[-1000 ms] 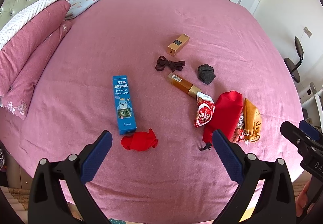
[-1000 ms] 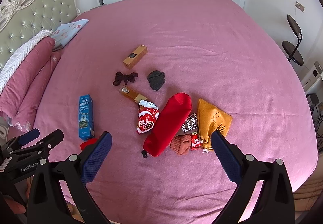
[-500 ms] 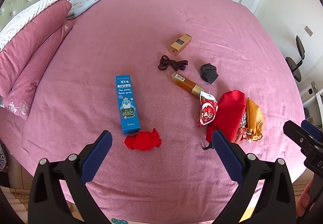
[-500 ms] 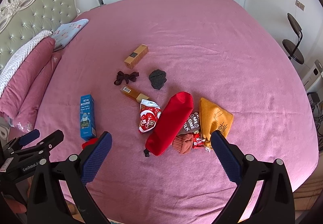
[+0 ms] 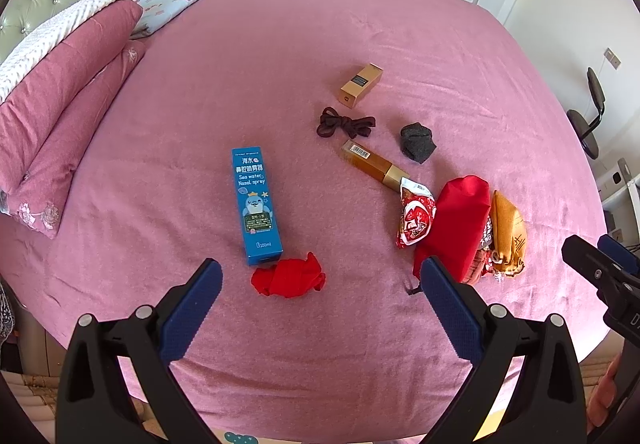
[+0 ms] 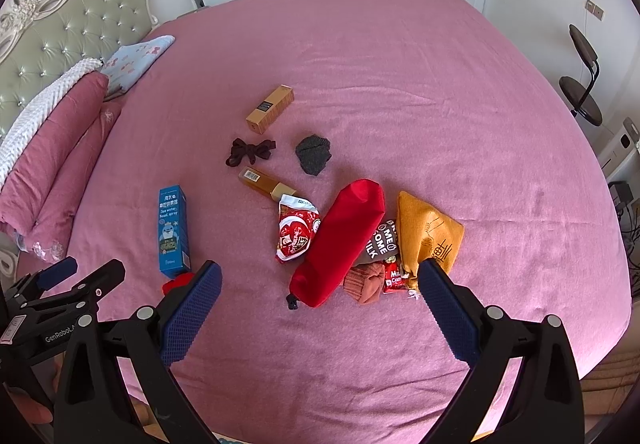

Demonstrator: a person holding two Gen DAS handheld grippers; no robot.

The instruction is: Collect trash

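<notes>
Trash lay mid-bed near its foot edge: a red wrapper (image 5: 289, 278) half hidden in my right view, red pouch (image 6: 340, 242) covering packets. Left gripper (image 5: 320, 308) and right gripper (image 6: 318, 306) gaped wide, empty.

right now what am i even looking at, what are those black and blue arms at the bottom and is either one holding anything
Those are two hand-held claws, one per hand, each carrying a wide-angle camera looking along its blue fingers. One picture is from the left claw, the other from the right claw. Both are open and empty, above a pink bed. On it lie a blue nasal spray box, a red crumpled wrapper, a red pouch, an orange pouch, snack packets and small boxes.
</notes>
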